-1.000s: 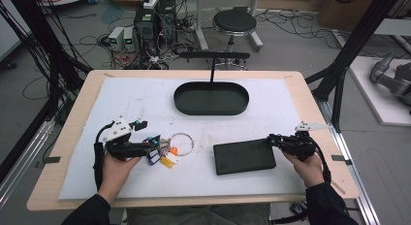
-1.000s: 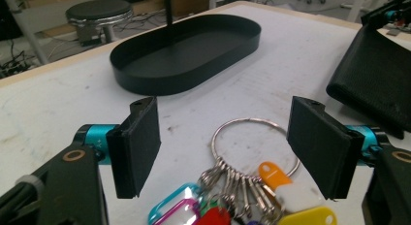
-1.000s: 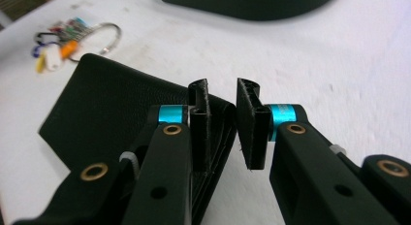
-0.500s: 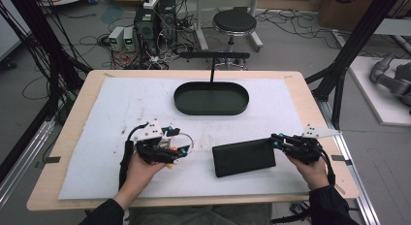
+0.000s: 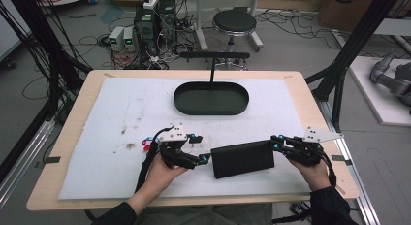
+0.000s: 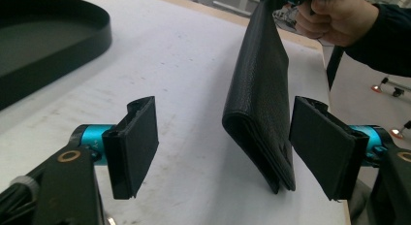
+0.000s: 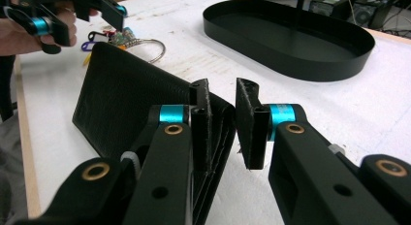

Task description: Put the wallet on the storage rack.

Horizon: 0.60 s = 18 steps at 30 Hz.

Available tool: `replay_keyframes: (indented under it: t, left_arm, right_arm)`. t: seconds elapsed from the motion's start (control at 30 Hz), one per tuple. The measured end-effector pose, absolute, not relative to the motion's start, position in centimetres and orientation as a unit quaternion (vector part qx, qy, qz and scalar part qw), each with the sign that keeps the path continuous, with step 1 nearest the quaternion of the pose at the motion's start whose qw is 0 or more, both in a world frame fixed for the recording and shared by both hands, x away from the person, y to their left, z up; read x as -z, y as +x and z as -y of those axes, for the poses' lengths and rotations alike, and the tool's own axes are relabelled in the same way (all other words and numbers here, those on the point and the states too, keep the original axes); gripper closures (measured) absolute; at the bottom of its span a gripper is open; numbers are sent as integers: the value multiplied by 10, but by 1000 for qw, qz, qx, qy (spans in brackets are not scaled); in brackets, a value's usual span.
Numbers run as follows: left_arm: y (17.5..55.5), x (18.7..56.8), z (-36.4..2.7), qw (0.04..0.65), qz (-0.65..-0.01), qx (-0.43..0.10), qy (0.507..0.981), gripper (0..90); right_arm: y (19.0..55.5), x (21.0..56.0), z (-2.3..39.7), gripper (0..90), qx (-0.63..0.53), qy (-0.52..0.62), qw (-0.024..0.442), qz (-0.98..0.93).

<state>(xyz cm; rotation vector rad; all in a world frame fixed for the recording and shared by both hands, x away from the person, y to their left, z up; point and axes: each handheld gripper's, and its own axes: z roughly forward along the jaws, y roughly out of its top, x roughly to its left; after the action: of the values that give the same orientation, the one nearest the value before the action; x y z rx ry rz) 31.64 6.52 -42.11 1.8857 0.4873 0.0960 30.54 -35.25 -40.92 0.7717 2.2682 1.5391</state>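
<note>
The left gripper [image 5: 203,158] now sits at the left end of the black leather wallet [image 5: 243,158], having travelled right across the white mat [image 5: 106,118] from the bunch of keys [image 5: 147,144] it hovered over a second ago. The keys lie behind it on the mat, untouched, with their ring and coloured tags just beside the person's left hand [image 5: 162,171].

In the left gripper view the jaws stand wide apart, and the wallet's near end [image 6: 264,113] sits between them, close to the right-hand jaw but not yet pinched; a clear gap remains on the other side.

The right gripper [image 5: 277,145] has stayed at the wallet's right end throughout. In the right gripper view its jaws are nearly together, and the wallet's edge [image 7: 145,104] lies beside and behind the left-hand jaw. Whether any leather is actually caught between the pads cannot be told. The wallet stands tilted up on its long edge rather than lying flat, which suggests this end is being propped.

Behind it, well apart, the black oval tray [image 5: 211,98] stands empty on the mat.

The shift suggests the keys are being left for now and the wallet is taken up with both grippers. The likely next need is for the left jaws to close on the near end.
</note>
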Motion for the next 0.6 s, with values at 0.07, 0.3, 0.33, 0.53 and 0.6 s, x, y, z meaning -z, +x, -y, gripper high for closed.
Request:
replay_keyframes:
  t: [0.07,0.3,0.33,0.53,0.6]
  left_arm:
    - [317,423,-59,556,-204,-36,805,273]
    - [320,432,-43,541,-196,13,817,436]
    - [320,432,-43,539,-193,17,820,484]
    - [320,431,-48,556,-183,48,810,697]
    - [319,429,-50,563,-176,52,806,734]
  right_arm:
    - [305,409,352,784,-534,260,147,-791]
    - [304,409,350,782,-536,250,146,-793]
    - [304,409,350,782,-536,249,147,-793]
    - [304,410,350,778,-535,246,144,-795]
    - [304,410,349,774,-534,245,142,-796]
